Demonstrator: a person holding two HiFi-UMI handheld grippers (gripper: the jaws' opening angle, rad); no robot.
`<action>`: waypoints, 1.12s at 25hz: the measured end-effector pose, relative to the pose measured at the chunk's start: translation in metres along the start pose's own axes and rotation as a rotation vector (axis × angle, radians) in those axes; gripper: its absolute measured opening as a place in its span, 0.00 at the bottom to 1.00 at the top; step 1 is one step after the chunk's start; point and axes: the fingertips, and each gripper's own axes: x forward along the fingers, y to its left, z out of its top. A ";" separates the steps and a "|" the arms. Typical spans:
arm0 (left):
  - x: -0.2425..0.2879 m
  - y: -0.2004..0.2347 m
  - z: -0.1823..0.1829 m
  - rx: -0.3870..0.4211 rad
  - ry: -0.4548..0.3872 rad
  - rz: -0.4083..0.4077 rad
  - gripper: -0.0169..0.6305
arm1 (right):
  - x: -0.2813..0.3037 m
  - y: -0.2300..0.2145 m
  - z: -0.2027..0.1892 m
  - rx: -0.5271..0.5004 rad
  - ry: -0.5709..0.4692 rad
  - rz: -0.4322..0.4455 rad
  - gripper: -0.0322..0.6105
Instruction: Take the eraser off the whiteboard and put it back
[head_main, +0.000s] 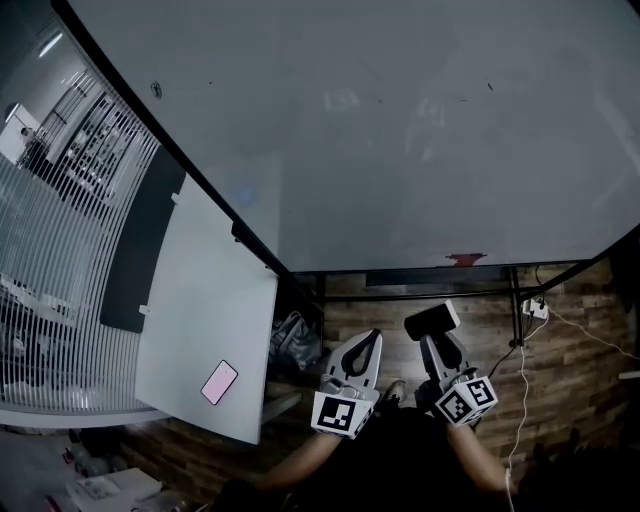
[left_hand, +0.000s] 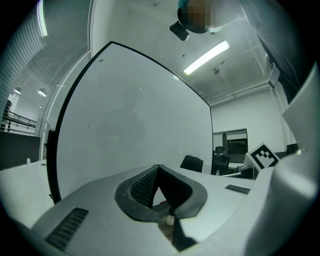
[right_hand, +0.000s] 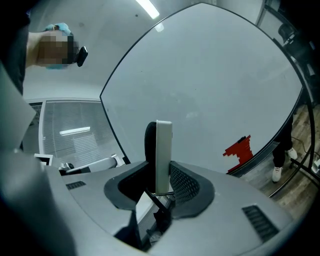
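Observation:
The whiteboard (head_main: 380, 130) fills the upper head view, with a red mark (head_main: 465, 259) near its bottom edge. My right gripper (head_main: 436, 334) is shut on the eraser (head_main: 430, 319), held in front of and below the board. In the right gripper view the eraser (right_hand: 163, 145) stands upright between the pads, white back to the right, dark felt to the left, apart from the board (right_hand: 210, 80) and the red mark (right_hand: 238, 149). My left gripper (head_main: 367, 340) is beside it, jaws shut with nothing between them (left_hand: 158, 169), pointing at the board (left_hand: 130, 120).
A white desk (head_main: 205, 330) with a pink phone (head_main: 219, 382) stands at the left, beside a slatted glass wall (head_main: 60, 230). Below the board are its dark frame bars (head_main: 420, 296), a bag (head_main: 292, 345), a power strip (head_main: 533, 309) with a cable, and wood flooring.

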 end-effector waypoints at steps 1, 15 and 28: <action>-0.002 0.000 -0.001 0.004 0.002 -0.002 0.04 | -0.001 0.003 -0.001 -0.002 0.000 0.005 0.27; -0.013 0.002 -0.012 0.017 0.010 -0.008 0.04 | -0.013 0.016 0.006 -0.023 -0.026 0.013 0.27; -0.025 0.007 -0.011 0.010 -0.007 -0.012 0.04 | -0.013 0.026 -0.004 -0.005 -0.024 0.020 0.27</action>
